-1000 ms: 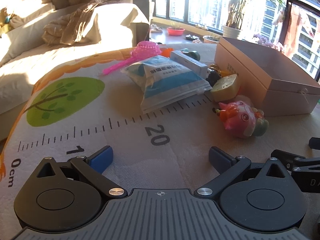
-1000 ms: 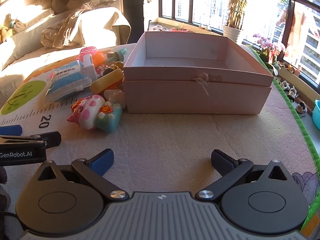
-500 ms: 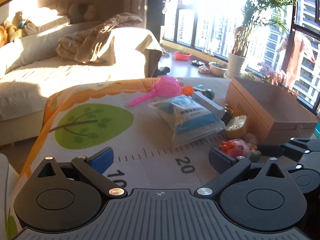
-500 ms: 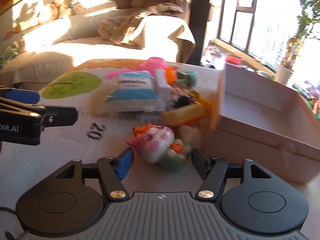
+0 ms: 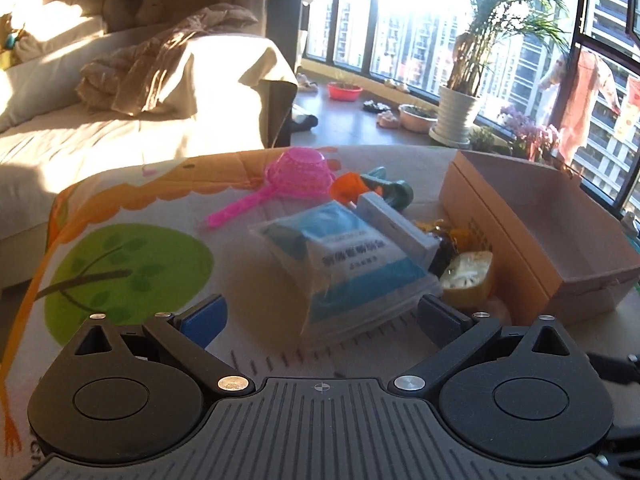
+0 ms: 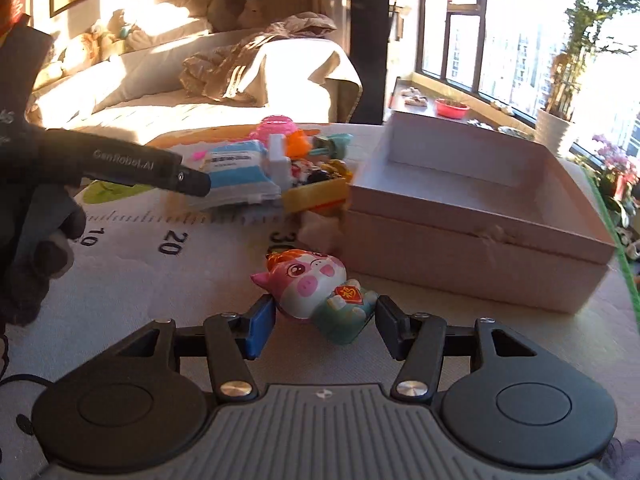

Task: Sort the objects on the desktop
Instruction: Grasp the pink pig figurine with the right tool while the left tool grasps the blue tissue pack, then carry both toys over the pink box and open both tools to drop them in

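A pink pig toy (image 6: 312, 292) with a teal body lies between the fingers of my right gripper (image 6: 322, 326), just in front of the open pink-white box (image 6: 480, 240). The jaws are closing and both pads touch the toy's sides. My left gripper (image 5: 320, 316) is open with nothing between its fingers, held above the mat and facing a blue-and-white packet (image 5: 344, 256). In the right wrist view one of its black fingers (image 6: 188, 179) reaches in from the left, with a gloved hand (image 6: 36, 256) behind it.
Behind the packet lie a pink strainer (image 5: 300, 176), an orange and teal toy (image 5: 376, 188), a long grey-white box (image 5: 396, 228) and a yellow toy (image 5: 468, 276). The cardboard box (image 5: 540, 240) stands at the right. The mat (image 5: 132, 268) shows a ruler and a green tree. A sofa stands beyond it.
My right gripper swung left from facing the box to the pig toy and closed around it. My left gripper rose and drew back; the pig toy dropped out of its view.
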A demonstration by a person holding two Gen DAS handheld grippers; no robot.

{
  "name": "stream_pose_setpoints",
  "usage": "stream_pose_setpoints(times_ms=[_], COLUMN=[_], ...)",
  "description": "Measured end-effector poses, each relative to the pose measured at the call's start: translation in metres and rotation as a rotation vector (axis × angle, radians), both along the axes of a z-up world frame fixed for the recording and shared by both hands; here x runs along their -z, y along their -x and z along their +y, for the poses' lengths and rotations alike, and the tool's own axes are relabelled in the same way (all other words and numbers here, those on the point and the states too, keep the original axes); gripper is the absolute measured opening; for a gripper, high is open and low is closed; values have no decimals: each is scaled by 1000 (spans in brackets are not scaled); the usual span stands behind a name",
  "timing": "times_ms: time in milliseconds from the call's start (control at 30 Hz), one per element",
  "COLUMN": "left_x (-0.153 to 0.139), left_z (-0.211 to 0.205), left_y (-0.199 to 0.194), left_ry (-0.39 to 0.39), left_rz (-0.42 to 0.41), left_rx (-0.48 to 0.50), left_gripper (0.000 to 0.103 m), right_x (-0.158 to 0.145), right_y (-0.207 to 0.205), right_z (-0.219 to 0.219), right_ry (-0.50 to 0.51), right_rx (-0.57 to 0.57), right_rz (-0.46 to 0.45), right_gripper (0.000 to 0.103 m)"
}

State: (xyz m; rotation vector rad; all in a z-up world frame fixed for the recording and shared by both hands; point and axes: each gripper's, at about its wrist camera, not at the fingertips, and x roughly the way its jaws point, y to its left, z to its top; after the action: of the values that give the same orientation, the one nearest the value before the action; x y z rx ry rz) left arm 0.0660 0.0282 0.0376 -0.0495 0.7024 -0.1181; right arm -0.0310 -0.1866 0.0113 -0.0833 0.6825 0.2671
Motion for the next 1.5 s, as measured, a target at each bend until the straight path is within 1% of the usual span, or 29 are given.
stream_pose_setpoints(times_ms=[67, 100, 133, 200, 233, 267, 300, 333, 400, 467, 567, 633, 667, 733, 800, 867, 933, 967, 1033, 1100, 1200, 1267, 1300, 1333, 1367, 1433, 1467, 1500], left_x=[4, 7, 10, 14, 15, 16, 16, 15, 15, 15, 13, 12, 12, 13, 12, 12, 12, 12, 12, 11, 7, 4, 3, 2, 3, 6, 8, 9], left_z=[-8, -11, -14, -18, -20, -21, -22, -22, -22, -20, -17, -15, -15, -15, -16, -19, -21, -22, -23, -21, -16, -16, -18, -21, -24, -32, -35, -37], left_y=[-23, -33, -41, -49, -50, -49, -47, -45, -40, -31, -5, 17, 28, 50, 67, 79, 90, 94, 97, 96, 92, 91, 90, 88, 85, 79, 77, 75], left_ry=[15, 19, 19, 14, 9, 6, 2, -4, -12, -23, -20, -15, -15, -13, -10, -11, -32, -49, -86, -98, -81, -51, -44, -49, -60, -80, -88, -96], left_rz=[32, 51, 67, 91, 92, 91, 95, 97, 89, 82, 85, 94, 98, 103, 101, 94, 73, 59, 35, 28, 27, 27, 22, 18, 17, 28, 35, 39], left_rx=[-17, -24, -30, -35, -34, -26, -17, -14, -1, 16, 78, 139, 168, 213, 234, 247, 256, 256, 246, 226, 214, 227, 237, 241, 240, 231, 229, 229], left_gripper=[103, 103, 103, 103, 100, 94, 79, 74, 71, 69, 67, 67, 68, 69, 70, 75, 86, 88, 91, 92, 93, 95, 96, 96, 96, 95, 94, 89], right_x=[-4, -7, -13, -29, -36, -44, -50, -54, -54, -45, -29, -21, -18, -17, -18, -22, -30, -36, -41, -41, -33, -25, -21, -18, -14, -9, -8, -8], right_y=[6, 9, 11, 16, 18, 12, 7, 0, -23, -49, -80, -93, -97, -99, -99, -97, -85, -74, -55, -38, -19, -11, -9, -7, -5, -6, -7, -4], right_z=[-17, -24, -31, -47, -56, -66, -76, -86, -108, -125, -136, -133, -129, -114, -102, -92, -81, -76, -67, -56, -36, -24, -18, -13, -8, -6, -5, -5], right_ry=[-29, -39, -42, -40, -39, -38, -35, -28, -26, -46, -92, -136, -153, -123, -138, -163, -153, -133, -121, -93, -39, -16, 4, 25, 43, 63, 70, 76], right_rx=[45, 58, 69, 116, 155, 200, 246, 292, 378, 436, 453, 425, 412, 421, 370, 320, 279, 250, 132, 20, -131, -192, -211, -222, -228, -224, -219, -216], right_rz=[-3, -13, -32, -101, -138, -173, -198, -212, -206, -156, -76, -32, -19, -32, -34, -22, -52, -76, -92, -68, -16, 8, 12, 13, 19, 37, 44, 45], right_gripper=[64, 66, 68, 74, 78, 81, 82, 82, 82, 81, 76, 76, 78, 79, 78, 76, 76, 78, 79, 80, 81, 81, 80, 75, 67, 59, 57, 56])
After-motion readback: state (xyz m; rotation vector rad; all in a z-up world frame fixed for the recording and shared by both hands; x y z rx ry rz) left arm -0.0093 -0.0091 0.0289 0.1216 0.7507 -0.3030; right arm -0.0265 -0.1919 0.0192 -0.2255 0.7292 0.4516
